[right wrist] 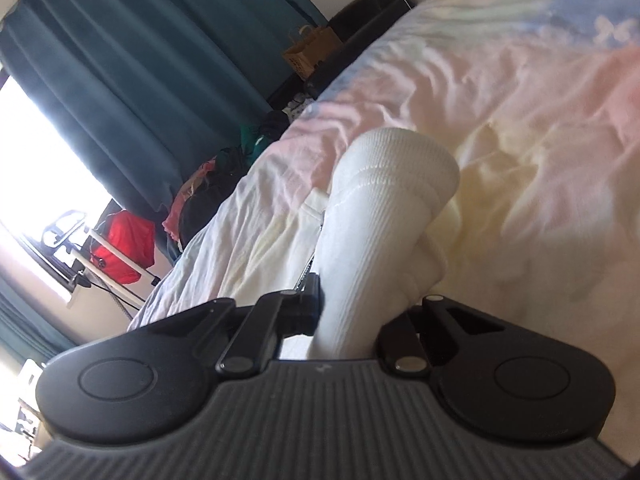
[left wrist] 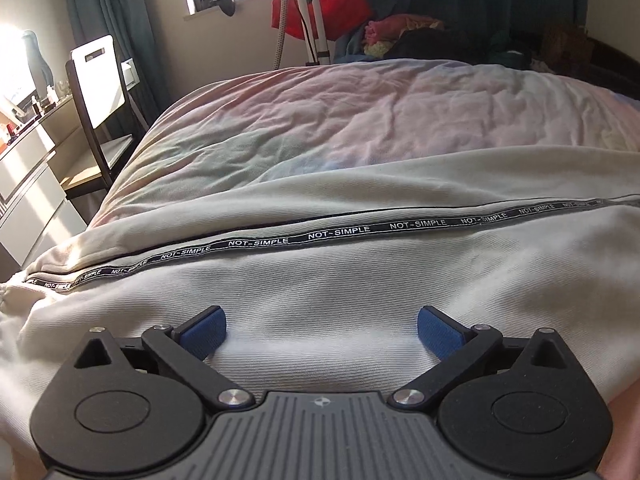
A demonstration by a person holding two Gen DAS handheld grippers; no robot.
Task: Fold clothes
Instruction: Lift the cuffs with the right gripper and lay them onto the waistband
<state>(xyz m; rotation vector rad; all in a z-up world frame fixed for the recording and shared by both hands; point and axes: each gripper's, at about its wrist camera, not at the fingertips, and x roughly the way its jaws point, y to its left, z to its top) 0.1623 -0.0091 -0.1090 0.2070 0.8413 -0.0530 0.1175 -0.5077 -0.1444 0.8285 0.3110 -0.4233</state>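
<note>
Left wrist view: hovering low over the white garment (left wrist: 320, 280), left tongs (left wrist: 322, 334) spread wide, blue pads (left wrist: 202, 332) apart and gripping nothing. Lying flat across the near part of the bed (left wrist: 360, 120), the garment showing a black tape strip (left wrist: 320, 236) printed NOT-SIMPLE running from left to right. Beyond, the pastel duvet lying rumpled; standing beside the bed at left, a chair (left wrist: 100, 92); farther back, a tripod (left wrist: 308, 12) in front of a red bag (left wrist: 336, 0) under the window, with teal curtains (left wrist: 108, 20) hanging. Right wrist view, tilted sideways: right tongs (right wrist: 360, 316) pressing together on a bunched, ribbed fold of the white garment (right wrist: 380, 220), the cloth rising between the jaws and hiding the right-hand fingertip. Around it, the same duvet, teal curtains and red bag (right wrist: 124, 248) at the left.
</note>
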